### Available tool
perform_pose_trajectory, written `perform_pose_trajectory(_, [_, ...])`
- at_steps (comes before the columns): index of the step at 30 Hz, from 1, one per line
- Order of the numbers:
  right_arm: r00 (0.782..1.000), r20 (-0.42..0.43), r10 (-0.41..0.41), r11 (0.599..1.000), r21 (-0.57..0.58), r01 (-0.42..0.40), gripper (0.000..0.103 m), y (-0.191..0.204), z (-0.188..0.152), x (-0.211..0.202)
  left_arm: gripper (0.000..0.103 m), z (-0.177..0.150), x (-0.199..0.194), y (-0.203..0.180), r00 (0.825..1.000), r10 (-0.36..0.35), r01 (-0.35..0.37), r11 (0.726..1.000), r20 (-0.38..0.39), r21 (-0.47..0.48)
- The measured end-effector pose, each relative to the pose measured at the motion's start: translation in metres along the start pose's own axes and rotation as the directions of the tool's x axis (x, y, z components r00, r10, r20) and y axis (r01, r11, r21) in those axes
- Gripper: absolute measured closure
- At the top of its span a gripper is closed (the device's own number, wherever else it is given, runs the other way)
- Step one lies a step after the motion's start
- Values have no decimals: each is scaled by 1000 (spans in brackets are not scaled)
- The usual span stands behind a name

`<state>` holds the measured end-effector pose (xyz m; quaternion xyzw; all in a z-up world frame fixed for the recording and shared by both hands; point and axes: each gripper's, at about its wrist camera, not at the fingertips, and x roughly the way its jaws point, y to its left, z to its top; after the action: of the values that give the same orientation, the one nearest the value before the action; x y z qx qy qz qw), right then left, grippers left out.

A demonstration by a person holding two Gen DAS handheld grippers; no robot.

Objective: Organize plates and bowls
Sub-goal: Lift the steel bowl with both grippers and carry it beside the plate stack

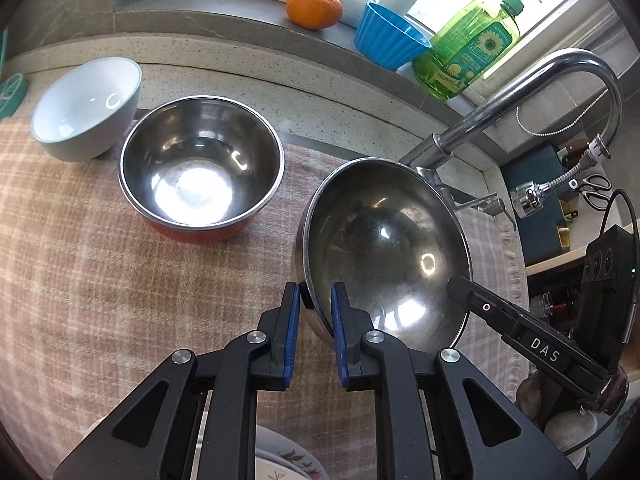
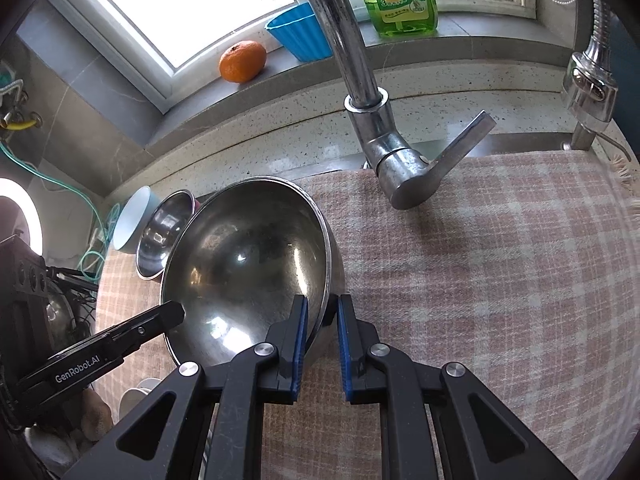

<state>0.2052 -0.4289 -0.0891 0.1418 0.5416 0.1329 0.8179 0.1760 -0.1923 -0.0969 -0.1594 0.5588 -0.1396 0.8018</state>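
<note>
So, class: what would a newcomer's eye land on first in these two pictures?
Probably the big steel bowl, pinched at opposite rims by the left gripper and right gripper over the plaid cloth. Then the orange on the windowsill, near the blue cup.

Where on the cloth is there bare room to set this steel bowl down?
Free: the checked cloth right of the held bowl, below the faucet; also the near-left cloth, in front of the red-based bowl. Crowded: the far left, where it sits beside the white bowl.

Both grippers are black, with blue pads and silver screws. The left gripper reads "GenRobot.AI". The right gripper reads "DAS".
</note>
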Motion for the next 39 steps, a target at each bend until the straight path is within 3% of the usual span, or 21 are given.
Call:
perform_pose_trajectory(19, [1000, 23, -6, 1000, -9, 6, 90, 18, -38, -27, 89, -28, -26, 6, 1000, -19, 19, 1000, 8, 18])
perform_pose_trajectory(39, [1000, -11, -18, 998, 60, 18, 90, -3, -86, -36, 89, -62, -20, -7, 998, -31, 34, 998, -49, 51])
